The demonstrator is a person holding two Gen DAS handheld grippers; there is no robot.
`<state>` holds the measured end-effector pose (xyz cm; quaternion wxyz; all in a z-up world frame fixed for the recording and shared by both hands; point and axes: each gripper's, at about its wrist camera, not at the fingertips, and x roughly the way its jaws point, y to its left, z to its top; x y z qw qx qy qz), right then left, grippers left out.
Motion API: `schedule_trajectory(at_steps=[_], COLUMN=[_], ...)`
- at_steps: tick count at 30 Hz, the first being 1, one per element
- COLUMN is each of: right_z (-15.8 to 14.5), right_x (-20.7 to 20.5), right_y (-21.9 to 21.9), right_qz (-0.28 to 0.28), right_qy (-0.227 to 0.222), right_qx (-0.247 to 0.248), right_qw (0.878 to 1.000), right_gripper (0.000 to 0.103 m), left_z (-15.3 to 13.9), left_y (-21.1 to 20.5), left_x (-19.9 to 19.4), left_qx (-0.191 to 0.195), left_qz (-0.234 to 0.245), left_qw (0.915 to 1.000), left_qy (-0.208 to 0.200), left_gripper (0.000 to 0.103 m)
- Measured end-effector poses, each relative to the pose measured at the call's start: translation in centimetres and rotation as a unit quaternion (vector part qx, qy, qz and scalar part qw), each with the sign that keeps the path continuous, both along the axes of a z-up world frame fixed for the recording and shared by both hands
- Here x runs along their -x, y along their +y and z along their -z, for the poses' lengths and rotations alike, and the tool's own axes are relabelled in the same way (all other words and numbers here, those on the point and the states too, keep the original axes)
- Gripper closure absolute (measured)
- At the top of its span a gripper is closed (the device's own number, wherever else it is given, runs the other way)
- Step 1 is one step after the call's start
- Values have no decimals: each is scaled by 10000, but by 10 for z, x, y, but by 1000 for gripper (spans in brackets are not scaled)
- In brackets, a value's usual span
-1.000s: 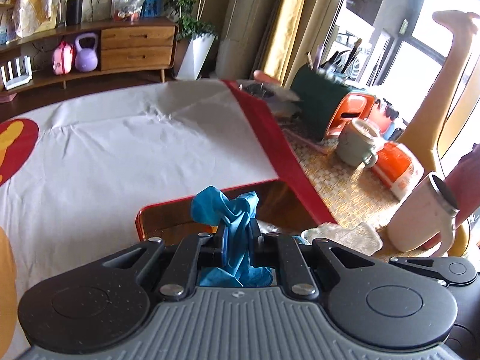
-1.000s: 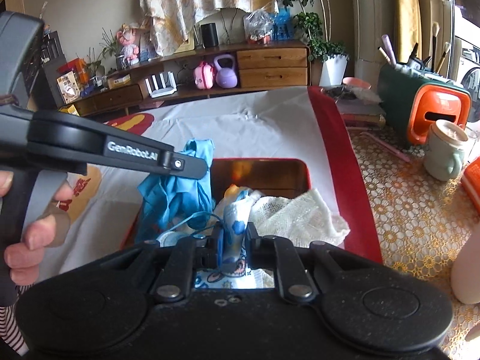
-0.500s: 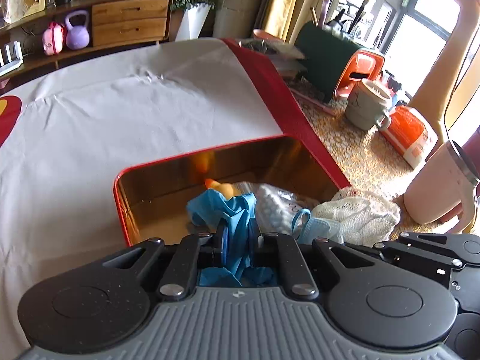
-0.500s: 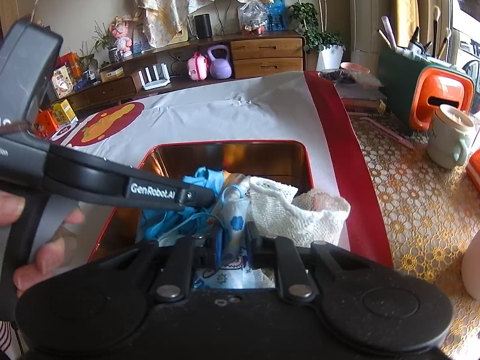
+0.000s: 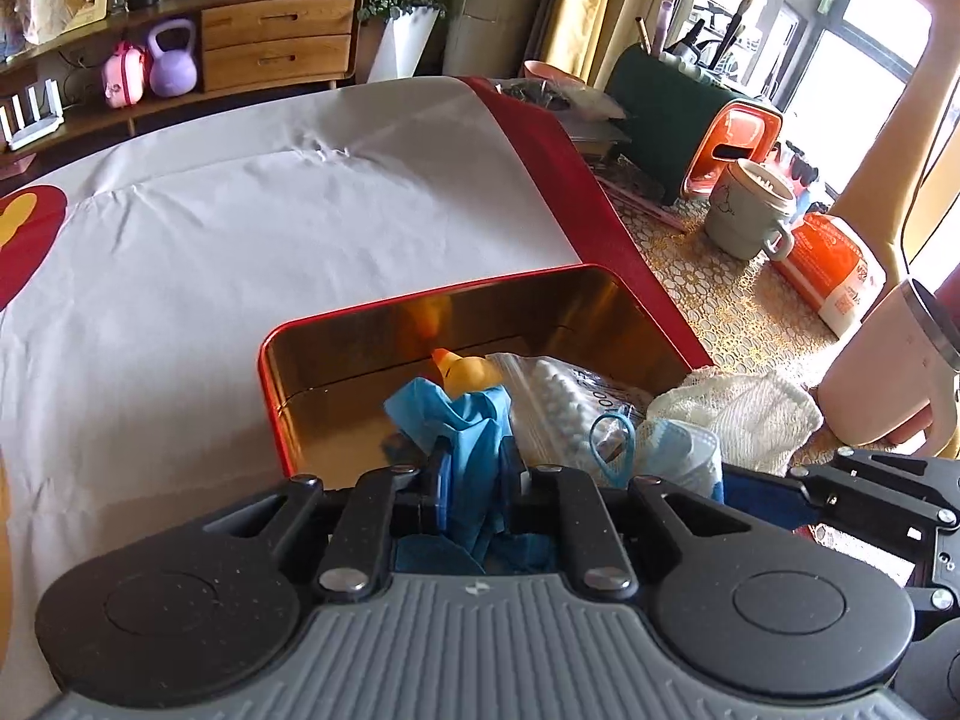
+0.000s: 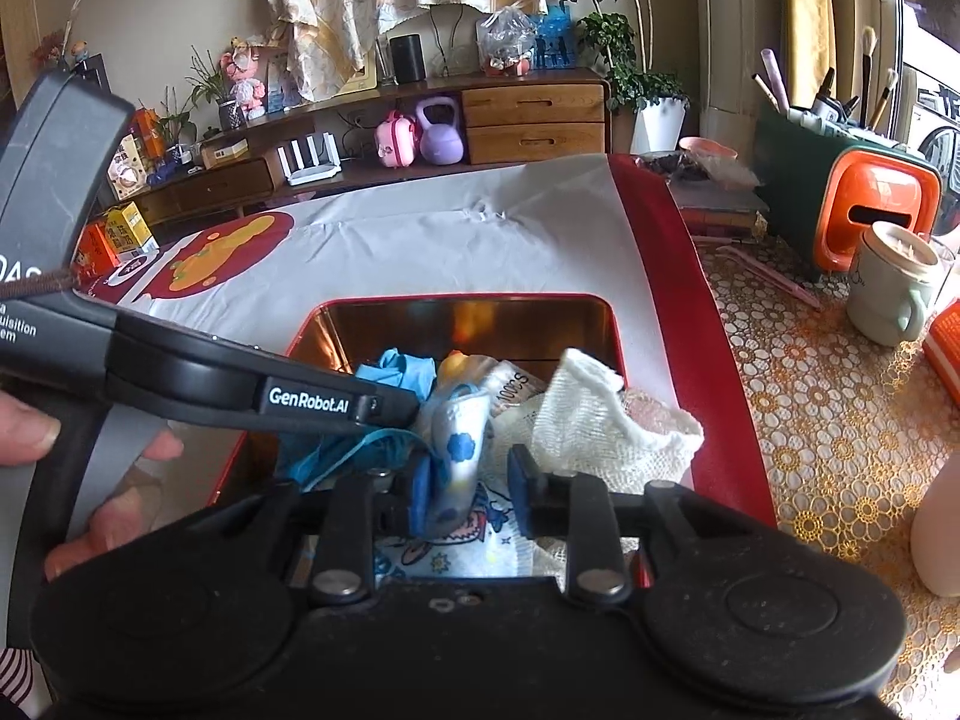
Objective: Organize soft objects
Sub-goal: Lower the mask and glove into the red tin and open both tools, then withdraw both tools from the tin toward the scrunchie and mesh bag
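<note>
Left gripper (image 5: 474, 474) clamped on blue glove (image 5: 462, 420), over red tin (image 5: 420, 312); right gripper (image 6: 471, 489), just opening, slack around patterned mask (image 6: 459, 444) inside tin. Limp, light, likely slippery; best pinched at bunched middle.

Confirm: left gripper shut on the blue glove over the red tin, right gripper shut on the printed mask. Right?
One part is wrong. The right gripper is not shut: the right wrist view shows its jaws just opened, the printed mask loose between them. The left gripper is shut on the blue glove over the red tin, as you said.
</note>
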<state>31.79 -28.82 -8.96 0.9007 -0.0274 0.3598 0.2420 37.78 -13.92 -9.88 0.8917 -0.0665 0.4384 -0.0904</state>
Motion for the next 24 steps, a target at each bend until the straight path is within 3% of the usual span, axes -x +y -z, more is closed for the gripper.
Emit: schedule_trajectory(at_steps=[10, 13, 14, 15, 17, 23, 24], right_z=[-14, -20, -22, -25, -28, -33, -32], right_x=[8, 8, 8, 8, 7, 3, 1], right_y=[-2, -2, -2, -1, -1, 2, 2], right_qz=[56, 73, 82, 96, 76, 120, 88], right_qy=[-71, -149, -188, -233, -260, -380, -320], right_qx=[-23, -25, -8, 24, 28, 279, 340], right_qw=[10000, 9999, 9998, 9997, 9996, 9988, 9989], right_gripper=[61, 57, 55, 54, 51, 35, 27], left_z=[-14, -18, -20, -22, -26, -32, -34], left_y=[4, 8, 9, 11, 14, 24, 25], left_x=[14, 16, 17, 17, 19, 21, 22], left_qx=[-197, -179, -185, -185, -157, -52, -58], left_qz=[18, -21, -42, -65, -131, -260, -282], left_qw=[9996, 9995, 9994, 9993, 9990, 9986, 9984], left_qy=[-215, -263, -296, -328, -401, -455, -482], left_gripper=[87, 76, 67, 50, 36, 36, 35])
